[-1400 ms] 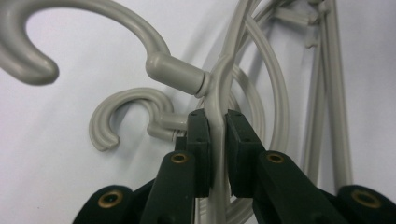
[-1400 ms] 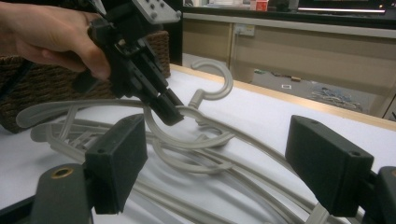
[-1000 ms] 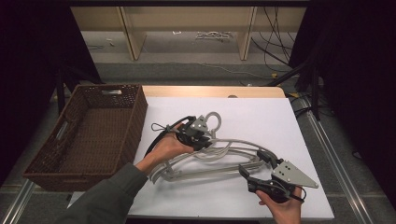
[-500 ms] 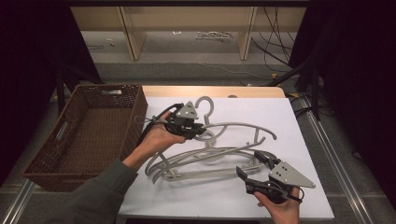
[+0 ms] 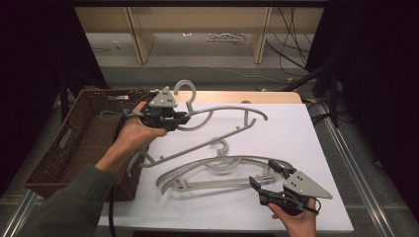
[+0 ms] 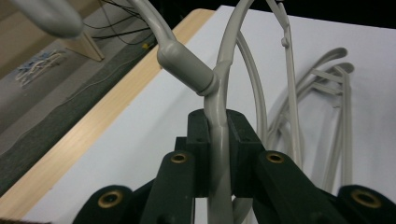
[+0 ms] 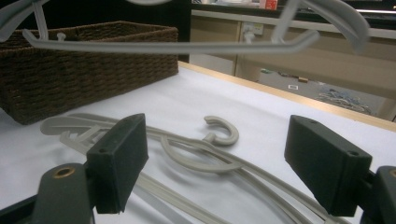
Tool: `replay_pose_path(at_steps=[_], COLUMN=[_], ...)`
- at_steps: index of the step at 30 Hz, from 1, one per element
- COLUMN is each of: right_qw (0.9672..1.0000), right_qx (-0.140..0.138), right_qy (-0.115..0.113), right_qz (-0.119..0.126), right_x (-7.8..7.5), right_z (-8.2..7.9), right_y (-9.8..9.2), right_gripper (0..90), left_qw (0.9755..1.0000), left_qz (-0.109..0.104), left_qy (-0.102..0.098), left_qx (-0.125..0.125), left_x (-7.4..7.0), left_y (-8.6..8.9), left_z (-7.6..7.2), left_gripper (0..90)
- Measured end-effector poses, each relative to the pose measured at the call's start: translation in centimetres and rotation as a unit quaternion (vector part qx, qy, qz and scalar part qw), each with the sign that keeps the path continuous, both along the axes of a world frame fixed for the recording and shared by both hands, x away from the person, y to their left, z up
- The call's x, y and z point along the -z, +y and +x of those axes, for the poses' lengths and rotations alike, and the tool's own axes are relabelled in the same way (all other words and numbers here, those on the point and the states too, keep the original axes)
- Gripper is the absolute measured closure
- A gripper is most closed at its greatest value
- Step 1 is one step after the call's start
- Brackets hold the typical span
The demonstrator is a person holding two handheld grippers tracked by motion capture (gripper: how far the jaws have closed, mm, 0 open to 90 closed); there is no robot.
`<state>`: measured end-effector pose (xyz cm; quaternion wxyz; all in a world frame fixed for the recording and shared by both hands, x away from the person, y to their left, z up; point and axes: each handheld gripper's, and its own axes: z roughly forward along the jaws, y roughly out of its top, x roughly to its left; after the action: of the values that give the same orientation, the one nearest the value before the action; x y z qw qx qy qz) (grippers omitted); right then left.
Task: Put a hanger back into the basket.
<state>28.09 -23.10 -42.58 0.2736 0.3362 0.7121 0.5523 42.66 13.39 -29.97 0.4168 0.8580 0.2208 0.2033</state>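
Grey plastic hanger [image 5: 217,118], hook upward

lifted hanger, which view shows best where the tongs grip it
The left gripper view: the left tongs clamp the lifted hanger on its arm just below the hook's neck. The high view shows its whole outline raised off the table, the grip spot small. The right gripper view catches its bar overhead.

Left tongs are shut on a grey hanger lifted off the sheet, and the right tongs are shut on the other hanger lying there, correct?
Not quite. The right tongs stand open: the right gripper view shows their pads wide apart above the lying hanger, not pressing it. The rest holds: the left tongs are shut on the lifted hanger, raised off the white sheet.
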Motion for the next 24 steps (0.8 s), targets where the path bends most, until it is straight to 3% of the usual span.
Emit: replay_pose_path(at_steps=[6, 7, 10, 11, 15, 16, 23, 24], right_qw=[1.0000, 1.0000, 1.0000, 1.0000, 1.0000, 1.0000, 1.0000, 0.9999], right_qx=[-0.002, -0.002, -0.001, -0.002, -0.004, -0.006, -0.004, -0.005], right_qy=[0.001, 0.000, 0.002, 0.001, 0.004, 0.004, 0.003, 0.007], right_qz=[-0.002, -0.002, -0.002, -0.003, -0.004, -0.001, -0.007, -0.008], right_x=[0.2, 0.2, 0.2, 0.2, 0.3, 0.3, 0.3, 0.4], right_z=[0.1, 0.1, 0.1, 0.1, 0.1, 0.2, 0.2, 0.2], right_y=[0.1, 0.1, 0.1, 0.1, 0.1, 0.2, 0.2, 0.2], right_gripper=[22.6, 22.6, 22.6, 22.6, 22.2, 22.3, 22.3, 22.2], left_qw=[0.9991, 0.9985, 0.9979, 0.9967, 0.9946, 0.9933, 0.9870, 0.9871], left_qz=[-0.007, -0.007, -0.002, -0.014, -0.014, -0.024, -0.035, -0.028], left_qy=[-0.012, -0.022, -0.013, -0.020, -0.011, -0.012, -0.016, -0.015], left_qx=[-0.040, -0.049, -0.064, -0.077, -0.102, -0.112, -0.156, -0.157], left_x=[-1.2, -1.3, -1.6, -1.5, -1.6, -1.5, -1.1, -1.2], left_y=[3.6, 4.3, 5.9, 6.7, 9.2, 9.4, 12.8, 13.3], left_z=[0.3, 0.4, 0.7, 0.9, 1.2, 1.3, 1.6, 1.6], left_gripper=[81.2, 81.2, 81.2, 81.2, 81.1, 81.1, 81.0, 81.0])
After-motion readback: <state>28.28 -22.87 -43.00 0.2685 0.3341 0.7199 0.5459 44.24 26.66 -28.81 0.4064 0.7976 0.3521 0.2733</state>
